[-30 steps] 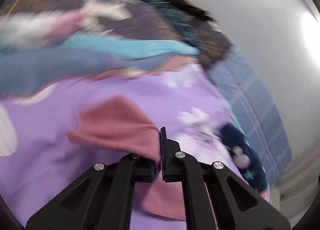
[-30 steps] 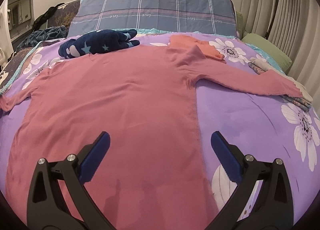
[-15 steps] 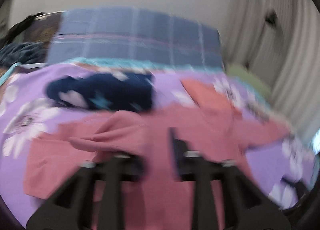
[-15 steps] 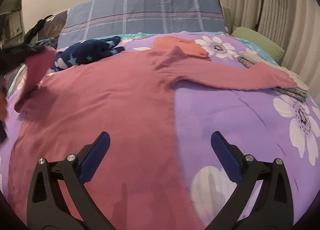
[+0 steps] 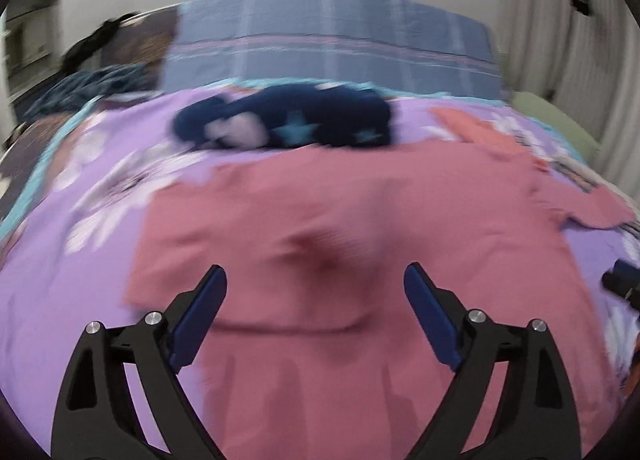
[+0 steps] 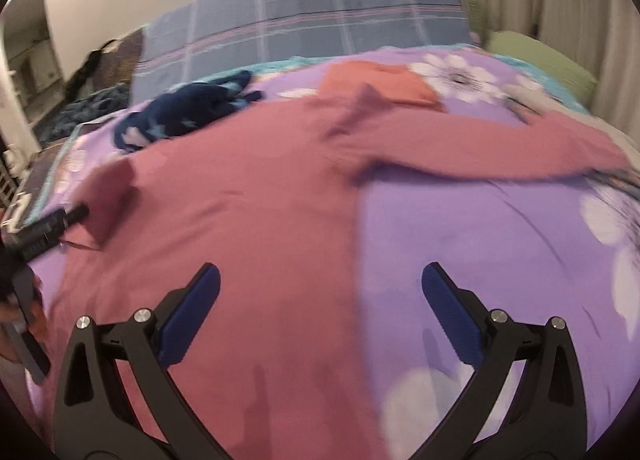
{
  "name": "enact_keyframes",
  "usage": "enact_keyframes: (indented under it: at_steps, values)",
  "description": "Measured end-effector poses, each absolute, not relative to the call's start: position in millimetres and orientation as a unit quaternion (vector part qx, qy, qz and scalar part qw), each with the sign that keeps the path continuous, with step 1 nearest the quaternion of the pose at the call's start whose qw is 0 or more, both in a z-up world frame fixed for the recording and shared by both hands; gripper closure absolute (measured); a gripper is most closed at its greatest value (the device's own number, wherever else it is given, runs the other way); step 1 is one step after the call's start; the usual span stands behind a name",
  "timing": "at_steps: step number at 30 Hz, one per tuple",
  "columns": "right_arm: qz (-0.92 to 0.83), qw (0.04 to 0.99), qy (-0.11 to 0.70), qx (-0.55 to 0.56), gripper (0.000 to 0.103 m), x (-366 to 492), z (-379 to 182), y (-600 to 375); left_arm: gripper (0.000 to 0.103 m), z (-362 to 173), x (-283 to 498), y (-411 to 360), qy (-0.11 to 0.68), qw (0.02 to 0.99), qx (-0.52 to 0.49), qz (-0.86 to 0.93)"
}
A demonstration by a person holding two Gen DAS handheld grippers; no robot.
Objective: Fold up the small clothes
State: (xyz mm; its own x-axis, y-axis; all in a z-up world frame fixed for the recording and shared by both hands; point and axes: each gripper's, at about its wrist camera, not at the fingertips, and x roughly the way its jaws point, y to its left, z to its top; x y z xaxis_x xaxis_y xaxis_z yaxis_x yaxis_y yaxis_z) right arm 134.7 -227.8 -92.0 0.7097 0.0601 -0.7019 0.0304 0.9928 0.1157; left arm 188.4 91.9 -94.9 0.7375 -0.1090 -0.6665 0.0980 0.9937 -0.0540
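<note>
The pink top (image 6: 248, 196) lies spread on the bed (image 6: 460, 228), its unfolded sleeve (image 6: 500, 156) reaching toward the right edge, nearer the empty, open right claw (image 6: 320, 300); the left claw (image 5: 316, 300) is opening, empty.

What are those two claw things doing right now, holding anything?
Left gripper: fingers opening, nothing between them; it hangs over the pink long-sleeved shirt.
Right gripper: open, holding nothing, above the shirt's edge and the purple floral bedspread.
</note>
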Motion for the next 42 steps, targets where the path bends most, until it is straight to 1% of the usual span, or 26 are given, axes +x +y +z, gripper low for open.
enact_keyframes:
  at_steps: [3,5,6,7,9,13,17,20,21,23,25,27,28,29,30,32,33,34,35,36,41,42]
  values:
    - [0.059,0.915,0.392,0.069,0.002,157,-90,-198,0.013,-105,184,120,0.372,0.927,-0.034,-0.035]
    - [0.089,0.910,0.400,0.068,0.006,168,-92,-179,0.013,-109,183,126,0.375,0.926,-0.039,-0.032]
    - [0.105,0.904,0.410,0.059,0.010,177,-96,-165,0.013,-112,183,127,0.376,0.925,-0.039,-0.028]
    - [0.111,0.901,0.416,0.053,0.017,179,-98,-157,0.013,-115,185,129,0.379,0.924,-0.038,-0.022]
    - [0.126,0.893,0.430,0.034,0.024,186,-104,-136,0.013,-119,186,129,0.385,0.922,-0.035,-0.017]
    - [0.164,0.886,0.432,-0.032,0.024,187,-113,-90,0.013,-127,184,130,0.390,0.920,-0.030,-0.017]
    - [0.172,0.880,0.431,-0.101,0.023,195,-126,-50,0.013,-134,186,137,0.400,0.915,-0.047,-0.007]
    - [0.155,0.881,0.430,-0.122,0.024,209,-136,-34,0.013,-138,188,147,0.408,0.910,-0.073,-0.001]
    - [0.136,0.887,0.425,-0.119,0.026,216,-138,-34,0.013,-139,187,150,0.407,0.910,-0.082,-0.001]
    - [0.098,0.896,0.426,-0.082,0.032,228,-138,-50,0.013,-138,186,152,0.403,0.911,-0.089,-0.004]
    - [0.062,0.895,0.442,0.006,0.051,234,-137,-87,0.013,-138,186,152,0.402,0.911,-0.090,-0.004]
    - [0.049,0.881,0.458,0.104,0.052,233,-138,-131,0.013,-138,186,152,0.402,0.911,-0.090,-0.004]
    - [0.036,0.874,0.462,0.148,0.062,230,-139,-154,0.013,-138,186,152,0.402,0.911,-0.091,-0.005]
    - [0.022,0.870,0.460,0.177,0.067,226,-138,-174,0.013,-138,186,152,0.402,0.911,-0.091,-0.005]
    - [0.020,0.869,0.458,0.186,0.068,224,-137,-181,0.013,-139,186,152,0.403,0.911,-0.091,-0.005]
    - [0.037,0.865,0.463,0.190,0.066,222,-135,-193,0.013,-139,186,151,0.403,0.911,-0.090,-0.004]
    - [0.048,0.864,0.465,0.188,0.063,221,-134,-195,0.013,-139,186,152,0.403,0.911,-0.090,-0.004]
    - [0.061,0.863,0.466,0.188,0.056,221,-133,-195,0.013,-138,185,152,0.403,0.911,-0.090,-0.003]
    - [0.073,0.861,0.467,0.187,0.051,221,-132,-193,0.013,-139,186,152,0.403,0.911,-0.091,-0.003]
    - [0.089,0.859,0.470,0.183,0.041,225,-133,-189,0.013,-139,186,153,0.403,0.911,-0.092,-0.002]
    - [0.099,0.861,0.471,0.165,0.040,245,-141,-173,0.013,-139,186,156,0.403,0.910,-0.100,-0.003]
    - [0.104,0.864,0.467,0.157,0.042,251,-141,-167,0.013,-139,186,157,0.403,0.910,-0.102,-0.002]
